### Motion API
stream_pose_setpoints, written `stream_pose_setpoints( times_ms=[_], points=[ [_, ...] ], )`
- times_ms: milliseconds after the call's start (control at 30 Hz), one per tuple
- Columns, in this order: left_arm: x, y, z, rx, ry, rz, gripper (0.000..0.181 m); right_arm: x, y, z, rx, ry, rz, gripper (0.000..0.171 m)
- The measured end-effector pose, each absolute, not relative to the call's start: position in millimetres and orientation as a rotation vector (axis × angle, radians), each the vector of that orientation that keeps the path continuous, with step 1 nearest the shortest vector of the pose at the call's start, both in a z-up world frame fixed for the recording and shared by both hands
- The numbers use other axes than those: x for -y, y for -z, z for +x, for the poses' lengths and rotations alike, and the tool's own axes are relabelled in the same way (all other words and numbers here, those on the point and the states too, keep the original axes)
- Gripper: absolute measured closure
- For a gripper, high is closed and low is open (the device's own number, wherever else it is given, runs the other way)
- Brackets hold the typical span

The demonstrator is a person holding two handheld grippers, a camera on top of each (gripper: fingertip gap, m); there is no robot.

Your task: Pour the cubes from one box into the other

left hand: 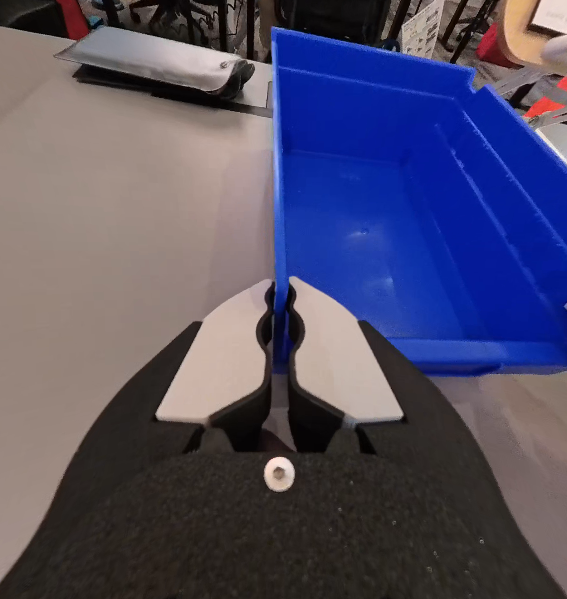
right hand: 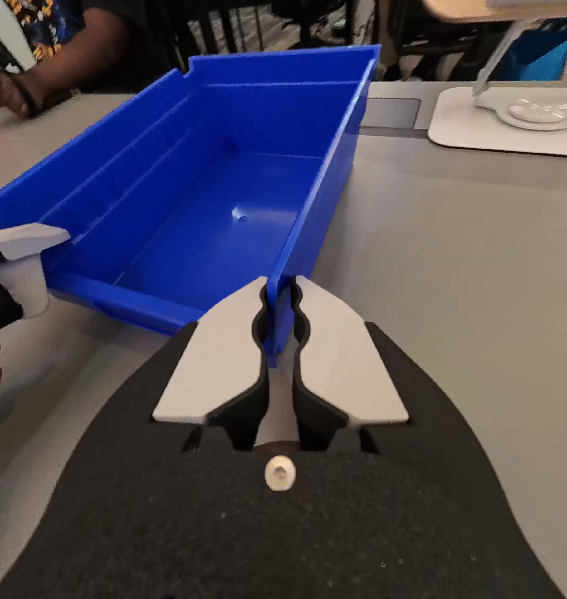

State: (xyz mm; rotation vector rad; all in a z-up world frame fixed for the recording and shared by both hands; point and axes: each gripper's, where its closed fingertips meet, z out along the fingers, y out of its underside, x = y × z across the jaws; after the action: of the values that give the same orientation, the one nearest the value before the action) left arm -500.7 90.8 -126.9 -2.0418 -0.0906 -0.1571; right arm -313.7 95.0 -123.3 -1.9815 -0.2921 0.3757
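From my left wrist feed the blue box [left hand: 437, 227] runs off the frame at three o'clock, while on the right feed my left gripper [right hand: 26, 259] is cut off at nine o'clock, jaws unreadable.

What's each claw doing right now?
Left claw: shut on the blue bin's left side wall.
Right claw: shut on the bin's right side wall. No cubes visible inside.
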Motion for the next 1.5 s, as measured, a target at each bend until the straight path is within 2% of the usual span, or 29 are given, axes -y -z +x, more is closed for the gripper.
stream_pose_setpoints(
  times_ms=[33, 100, 233, 300, 467, 600, 700, 900, 1500],
  points=[
    [-89, 125, -502, 0.118, 0.163, -2.043, 0.175, -93, 123, -314, 0.320, -0.412, -2.003, 0.160],
    [-80, 107, -511, 0.198, 0.142, -1.988, 0.160, -79, 114, -314, 0.374, -0.569, -2.047, 0.157],
    [-41, 54, -503, 0.383, 0.200, -1.822, 0.156, -41, 84, -266, 0.582, -0.719, -2.008, 0.145],
    [-29, 48, -474, 0.315, 0.194, -1.843, 0.156, -35, 79, -211, 0.597, -0.656, -1.990, 0.144],
    [-4, 87, -403, 0.211, 0.282, -1.945, 0.152, -28, 72, -16, 0.399, -0.264, -1.934, 0.144],
    [6, 116, -398, 0.149, 0.241, -1.982, 0.152, 6, 83, 148, 0.152, 0.041, -1.885, 0.144],
    [0, 111, -408, 0.118, 0.149, -1.946, 0.152, 24, 109, 214, 0.059, 0.114, -1.965, 0.144],
    [-3, 114, -400, 0.060, 0.077, -1.954, 0.152, 25, 111, 197, -0.008, -0.113, -1.953, 0.143],
    [-2, 122, -394, 0.050, 0.079, -1.988, 0.156, 24, 117, 187, 0.033, -0.069, -1.981, 0.144]
  ],
)
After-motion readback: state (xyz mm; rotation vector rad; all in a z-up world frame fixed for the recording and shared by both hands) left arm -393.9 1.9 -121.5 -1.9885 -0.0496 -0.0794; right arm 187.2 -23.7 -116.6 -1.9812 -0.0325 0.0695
